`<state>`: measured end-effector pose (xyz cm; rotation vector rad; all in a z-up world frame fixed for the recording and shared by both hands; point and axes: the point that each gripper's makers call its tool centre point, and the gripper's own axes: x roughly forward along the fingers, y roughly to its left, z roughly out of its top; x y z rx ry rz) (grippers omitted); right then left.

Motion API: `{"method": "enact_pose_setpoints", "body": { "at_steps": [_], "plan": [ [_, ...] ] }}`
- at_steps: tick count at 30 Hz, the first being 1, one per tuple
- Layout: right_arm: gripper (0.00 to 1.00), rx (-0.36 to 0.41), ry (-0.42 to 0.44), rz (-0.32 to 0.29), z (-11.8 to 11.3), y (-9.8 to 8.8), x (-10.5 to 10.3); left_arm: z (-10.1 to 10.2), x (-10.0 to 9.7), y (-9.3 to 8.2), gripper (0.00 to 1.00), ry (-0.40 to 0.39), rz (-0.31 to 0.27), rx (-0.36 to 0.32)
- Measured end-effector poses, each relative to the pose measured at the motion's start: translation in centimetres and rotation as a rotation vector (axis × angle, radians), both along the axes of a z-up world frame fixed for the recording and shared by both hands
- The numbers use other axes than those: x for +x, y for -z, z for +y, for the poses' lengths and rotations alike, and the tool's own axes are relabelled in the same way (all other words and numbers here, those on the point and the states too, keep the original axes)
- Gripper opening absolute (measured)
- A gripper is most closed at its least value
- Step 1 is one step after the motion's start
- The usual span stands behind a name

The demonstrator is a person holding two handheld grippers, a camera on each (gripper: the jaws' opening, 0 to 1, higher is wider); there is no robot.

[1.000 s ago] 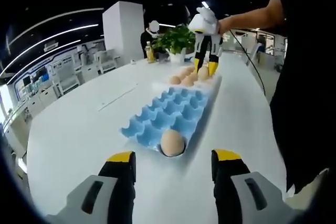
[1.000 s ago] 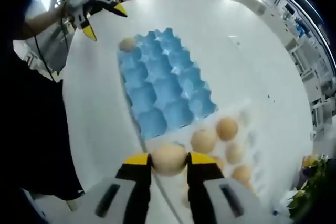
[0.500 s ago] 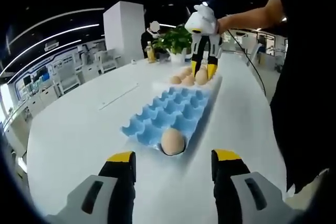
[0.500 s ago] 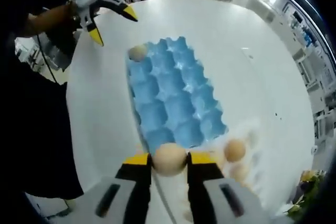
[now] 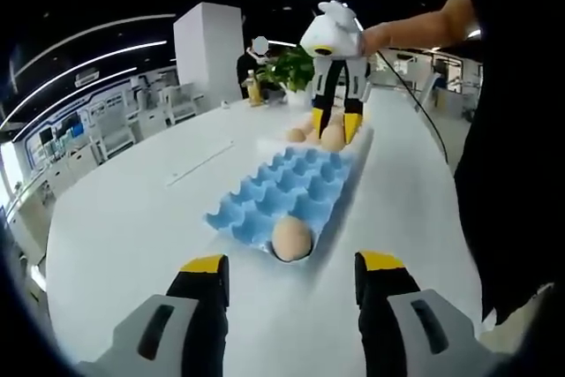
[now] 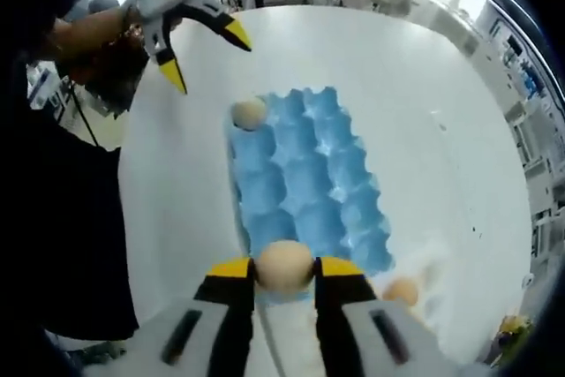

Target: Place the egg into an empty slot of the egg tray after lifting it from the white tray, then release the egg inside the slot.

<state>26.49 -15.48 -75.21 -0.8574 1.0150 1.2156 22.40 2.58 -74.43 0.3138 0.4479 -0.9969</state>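
Right gripper view: right gripper [image 6: 284,267], yellow-tipped black jaws on a grey body, jaws closed against both sides of a tan oval egg [image 6: 284,266]. Egg held clear in the air, over the near end of the blue moulded egg tray [image 6: 309,183]. The tray lies lengthwise on the white tabletop [image 6: 424,103], most cups bare. A second tan egg [image 6: 249,113] sits in the far corner cup on the tray's left side. To the lower right, a loose egg [image 6: 403,291] lies in the blurred white tray [image 6: 429,262].

Left gripper [image 6: 205,50] enters at upper left, held by a person's hand [image 6: 97,33]; jaws spread wide apart, nothing between them, hanging above the table just off the far corner of the egg tray.

Left gripper view: own jaws rise from the bottom, wide apart, with nothing held. Just ahead sits the seated egg [image 5: 290,237] in the nearest corner cup of the tray [image 5: 282,192]. At the far end, the other gripper [image 5: 334,127] hangs jaws-down, the held egg [image 5: 333,138] between them above the boundary of the two trays. More eggs [image 5: 298,134] lie behind. A green potted plant [image 5: 296,66] stands further back.
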Motion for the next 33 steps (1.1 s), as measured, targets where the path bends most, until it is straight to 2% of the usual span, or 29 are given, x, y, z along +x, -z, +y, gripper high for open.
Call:
{"method": "enact_pose_setpoints", "body": {
  "at_steps": [17,33],
  "plan": [
    [0.26,0.043,-0.072,0.019,4.5,0.2,-0.6,0.1,0.0,-0.1,0.57,-0.001,-0.011,-0.009],
    [0.26,0.067,-0.112,0.041,7.1,0.6,-1.1,0.2,0.2,0.1,0.56,-0.004,-0.007,-0.011]
  ]
}}
